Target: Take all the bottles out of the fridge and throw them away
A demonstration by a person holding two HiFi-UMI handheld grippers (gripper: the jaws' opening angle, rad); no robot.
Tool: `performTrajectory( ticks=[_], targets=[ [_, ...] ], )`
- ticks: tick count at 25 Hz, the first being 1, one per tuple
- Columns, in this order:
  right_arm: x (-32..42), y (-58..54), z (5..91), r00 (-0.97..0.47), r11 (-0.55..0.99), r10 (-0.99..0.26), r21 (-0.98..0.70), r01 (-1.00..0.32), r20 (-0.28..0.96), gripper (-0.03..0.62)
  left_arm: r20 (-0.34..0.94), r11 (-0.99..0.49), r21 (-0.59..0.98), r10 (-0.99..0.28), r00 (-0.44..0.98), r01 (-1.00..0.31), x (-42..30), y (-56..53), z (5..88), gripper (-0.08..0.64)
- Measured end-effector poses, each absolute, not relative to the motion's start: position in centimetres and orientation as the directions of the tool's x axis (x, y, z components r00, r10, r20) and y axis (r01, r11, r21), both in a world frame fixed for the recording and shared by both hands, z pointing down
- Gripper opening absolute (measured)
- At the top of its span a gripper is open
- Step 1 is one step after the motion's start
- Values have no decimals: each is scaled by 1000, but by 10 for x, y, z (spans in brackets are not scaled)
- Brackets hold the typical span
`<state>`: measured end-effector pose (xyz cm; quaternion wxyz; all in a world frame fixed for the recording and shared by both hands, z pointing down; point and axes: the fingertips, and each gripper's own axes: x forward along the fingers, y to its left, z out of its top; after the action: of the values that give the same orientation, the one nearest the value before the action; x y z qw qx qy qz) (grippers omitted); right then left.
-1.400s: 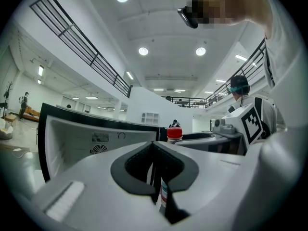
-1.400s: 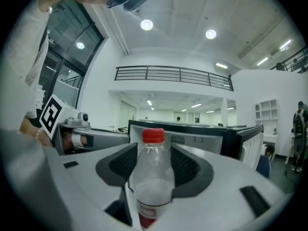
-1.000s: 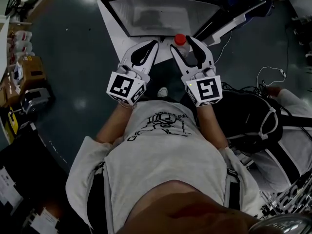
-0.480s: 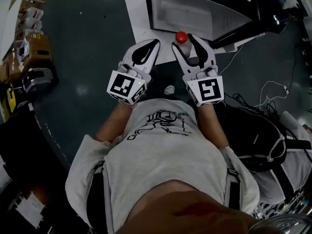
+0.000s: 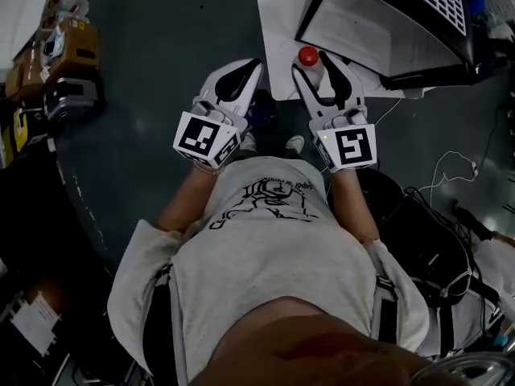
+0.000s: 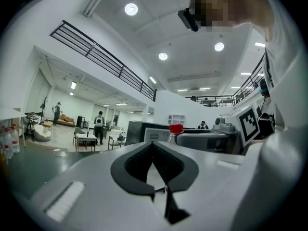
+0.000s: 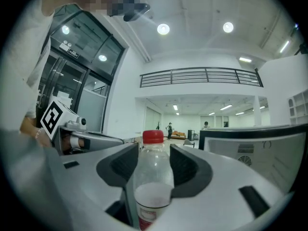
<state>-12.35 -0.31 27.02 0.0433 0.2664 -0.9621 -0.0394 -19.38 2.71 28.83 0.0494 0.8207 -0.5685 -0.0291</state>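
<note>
A clear plastic bottle with a red cap (image 5: 307, 55) stands upright between the jaws of my right gripper (image 5: 319, 63), which is shut on it. In the right gripper view the bottle (image 7: 153, 174) fills the gap between the dark pads, its cap above them. My left gripper (image 5: 242, 77) is held level beside it, shut with nothing in it; its jaws (image 6: 153, 146) meet at the tips. The small fridge (image 5: 386, 30) lies at the upper right of the head view, and shows at the right edge as the fridge (image 7: 260, 146) in the right gripper view.
The fridge sits on a white mat (image 5: 278, 22) on the dark floor. Cardboard boxes (image 5: 64, 63) and gear crowd the upper left. A black bag with cables (image 5: 418, 223) lies to my right. Distant people (image 6: 99, 124) stand in the open hall.
Both grippers swung together away from the fridge, the right one still carrying the bottle. The fridge has slid from the top centre to the upper right of the head view.
</note>
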Motion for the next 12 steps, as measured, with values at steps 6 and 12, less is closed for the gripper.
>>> performTrajectory(
  ticks=[6,12],
  targets=[
    [-183,27,274,-873,873,-485,88,-480,55,209,13,-308,132,-950,312,-942,-253,64,294,9],
    [-227,50,282,-894,894,-447,64,-444,36,206,3,-291,141,-956,294,-946,-293,83,298,9]
  ],
)
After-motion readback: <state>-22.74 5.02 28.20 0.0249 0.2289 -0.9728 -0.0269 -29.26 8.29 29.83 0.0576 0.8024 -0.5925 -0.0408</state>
